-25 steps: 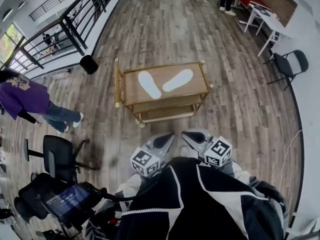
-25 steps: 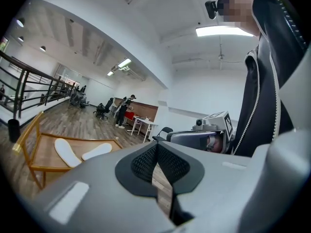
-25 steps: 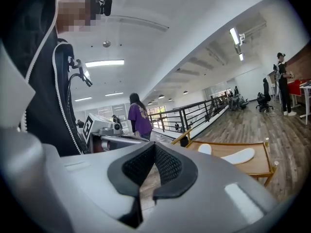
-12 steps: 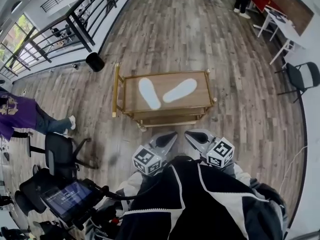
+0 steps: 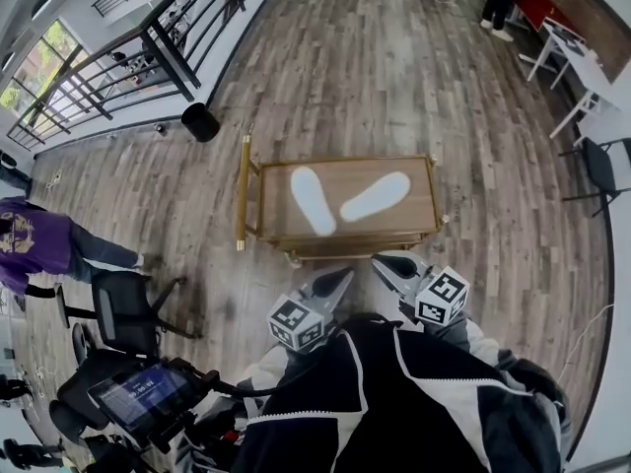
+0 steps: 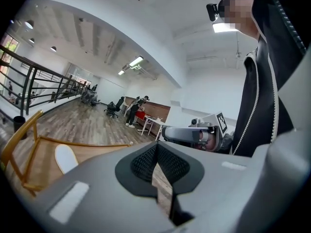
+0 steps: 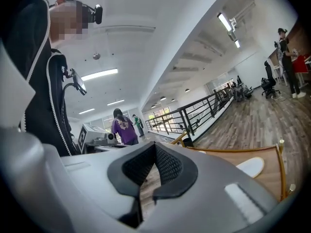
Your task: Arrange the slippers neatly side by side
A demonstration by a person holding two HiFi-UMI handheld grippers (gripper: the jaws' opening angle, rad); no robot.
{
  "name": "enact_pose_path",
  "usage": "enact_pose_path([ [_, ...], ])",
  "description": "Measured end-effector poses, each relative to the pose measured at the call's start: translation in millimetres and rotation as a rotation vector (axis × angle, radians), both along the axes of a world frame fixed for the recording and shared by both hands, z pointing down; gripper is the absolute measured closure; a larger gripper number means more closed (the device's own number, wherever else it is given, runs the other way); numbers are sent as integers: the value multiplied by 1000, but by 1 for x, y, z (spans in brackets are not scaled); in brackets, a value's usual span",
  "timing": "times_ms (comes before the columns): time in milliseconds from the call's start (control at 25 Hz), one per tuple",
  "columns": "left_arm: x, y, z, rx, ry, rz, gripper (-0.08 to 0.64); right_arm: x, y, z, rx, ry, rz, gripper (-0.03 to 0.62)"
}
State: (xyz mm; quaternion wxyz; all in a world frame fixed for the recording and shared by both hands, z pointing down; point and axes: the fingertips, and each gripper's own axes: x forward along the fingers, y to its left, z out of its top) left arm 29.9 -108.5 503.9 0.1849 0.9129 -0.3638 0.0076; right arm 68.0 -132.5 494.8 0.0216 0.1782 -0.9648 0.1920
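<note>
As the person walks up, the gold-framed trolley (image 5: 251,197) has drawn nearer than it stood a moment ago, and it now lies just ahead, at twelve o'clock of both tongs. The left tongs (image 5: 343,277) and the right tongs (image 5: 383,262) are carried roughly level in front of the chest, each with its jaws pressed together on nothing. On the trolley's top the left slipper (image 5: 313,200) slants towards eleven o'clock and the right slipper (image 5: 375,196) towards two, splayed in a V, their near ends close but apart. I'd say the approach is nearly done, and the jaws must part before either slipper can be swung parallel.
</note>
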Motion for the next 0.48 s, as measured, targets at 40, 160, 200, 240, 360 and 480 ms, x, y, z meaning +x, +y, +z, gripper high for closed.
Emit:
enact_pose_path([
  [40,-6,-10,1,-1,3,11,545,-5,-11,1,1,7,9,588],
  [160,-28,-45,0,3,5,40,545,-24,-43,4,1,19,45,588],
  [200,-37,-56,-1,4,5,49,545,-31,-52,3,0,18,58,588],
  [240,-46,-65,-3,4,5,59,545,-39,-59,2,1,17,71,588],
  [360,-72,-96,-11,5,6,103,545,-63,-84,-7,16,18,118,588],
  [480,-89,-119,-18,15,7,153,545,-81,-105,-15,21,11,175,588],
])
